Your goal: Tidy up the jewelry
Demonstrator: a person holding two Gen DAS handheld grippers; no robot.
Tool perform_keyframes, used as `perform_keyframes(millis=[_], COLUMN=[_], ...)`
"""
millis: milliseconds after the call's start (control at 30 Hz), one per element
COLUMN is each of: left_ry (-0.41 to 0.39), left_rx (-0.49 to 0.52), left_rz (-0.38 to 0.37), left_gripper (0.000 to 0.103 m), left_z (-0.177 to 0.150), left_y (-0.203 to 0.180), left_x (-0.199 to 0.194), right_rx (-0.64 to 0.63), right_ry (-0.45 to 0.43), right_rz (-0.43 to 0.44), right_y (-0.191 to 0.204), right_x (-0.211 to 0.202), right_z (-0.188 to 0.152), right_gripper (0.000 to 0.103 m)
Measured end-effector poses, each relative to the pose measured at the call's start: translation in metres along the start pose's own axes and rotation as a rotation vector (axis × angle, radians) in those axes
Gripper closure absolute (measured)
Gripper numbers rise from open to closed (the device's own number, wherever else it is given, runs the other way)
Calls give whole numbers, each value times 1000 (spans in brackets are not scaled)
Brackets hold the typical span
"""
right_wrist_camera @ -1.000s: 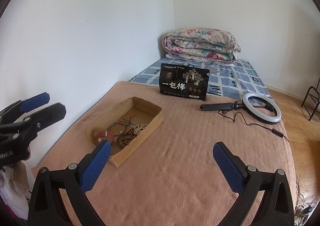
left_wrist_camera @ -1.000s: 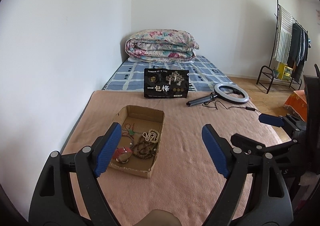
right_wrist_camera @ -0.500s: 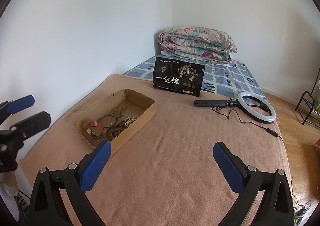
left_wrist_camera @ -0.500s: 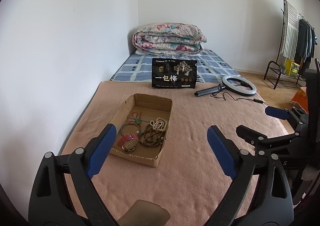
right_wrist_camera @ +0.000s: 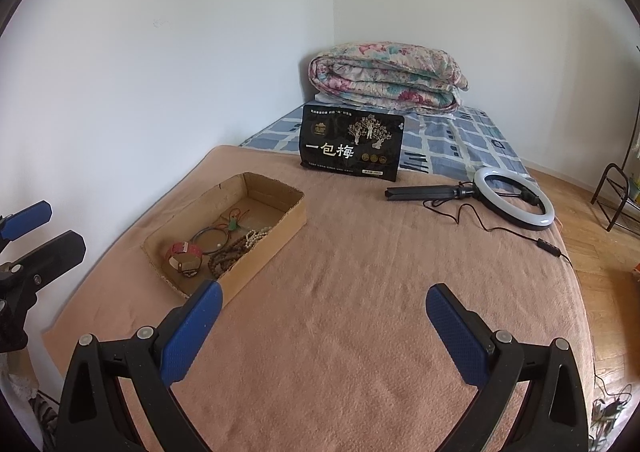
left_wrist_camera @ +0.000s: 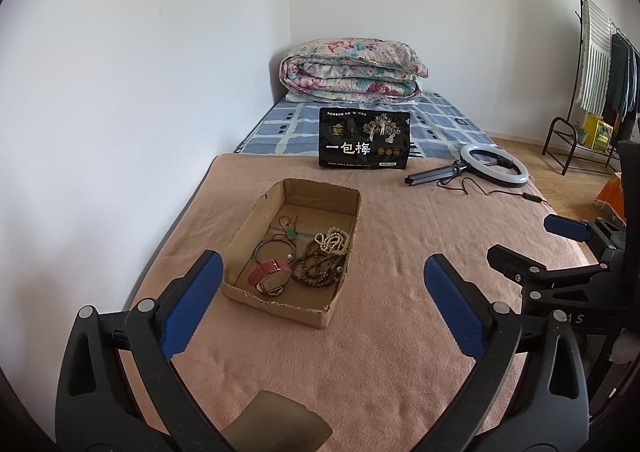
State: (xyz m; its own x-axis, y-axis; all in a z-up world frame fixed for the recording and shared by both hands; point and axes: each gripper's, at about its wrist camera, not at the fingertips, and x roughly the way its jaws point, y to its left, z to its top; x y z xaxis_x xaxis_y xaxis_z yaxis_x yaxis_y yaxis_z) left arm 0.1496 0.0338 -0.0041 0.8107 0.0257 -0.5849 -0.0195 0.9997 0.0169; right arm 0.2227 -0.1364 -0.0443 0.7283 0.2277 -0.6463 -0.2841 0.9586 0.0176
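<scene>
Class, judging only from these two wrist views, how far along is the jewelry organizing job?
Barely begun. Done: nothing visibly sorted; the watch, bangle, brown beads and white beads lie jumbled in the cardboard box. In hand: nothing; the left gripper and right gripper hover open and empty. Left: picking out and arranging every piece.

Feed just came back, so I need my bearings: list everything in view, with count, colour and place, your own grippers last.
cardboard box: 1, brown, on blanket, left
watch: 1, pink strap, box near end
bangle: 1, dark, mid-box
wooden beads: 1 string, brown, box right side
pearl beads: 1 string, cream, beyond the wooden beads
pendant cord: 1, red-green, box far half
black pouch: 1, upright, behind box
ring light: 1, white, right
quilt: 1, floral, far corner
blanket: 1, pink-tan
left gripper: open
right gripper: open
</scene>
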Motion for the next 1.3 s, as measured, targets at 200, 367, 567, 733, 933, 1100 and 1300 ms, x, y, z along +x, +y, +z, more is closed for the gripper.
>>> perform_keyframes(millis=[200,367,567,733,933,1100,1300], left_ry=[8,12,11,8,12,10,11], left_rx=[25,31,29,28,22,21,20], left_rz=[9,6,4,-3,-3,-2,-1], left_gripper=[1,1,1,1,1,0,0], left_z=[-4,-5,-6,-5,-3,-3,-3], left_y=[-4,-6,-6,-7,-6,-5,-5], left_x=[1,2,2,-1,-2,-2,-2], right_rx=[7,15,16,19,19,27,28], right_ry=[-4,-8,-9,-6,-4,5,7], right_rz=[-9,-15,-19,-20,-21,-18,-16], right_y=[-1,-4,-6,-7,-7,-7,-7], right_x=[0,-2,-3,-3,-2,0,0], right_z=[-1,-1,-1,-2,-2,-3,-4], right_gripper=[0,0,0,0,0,0,0])
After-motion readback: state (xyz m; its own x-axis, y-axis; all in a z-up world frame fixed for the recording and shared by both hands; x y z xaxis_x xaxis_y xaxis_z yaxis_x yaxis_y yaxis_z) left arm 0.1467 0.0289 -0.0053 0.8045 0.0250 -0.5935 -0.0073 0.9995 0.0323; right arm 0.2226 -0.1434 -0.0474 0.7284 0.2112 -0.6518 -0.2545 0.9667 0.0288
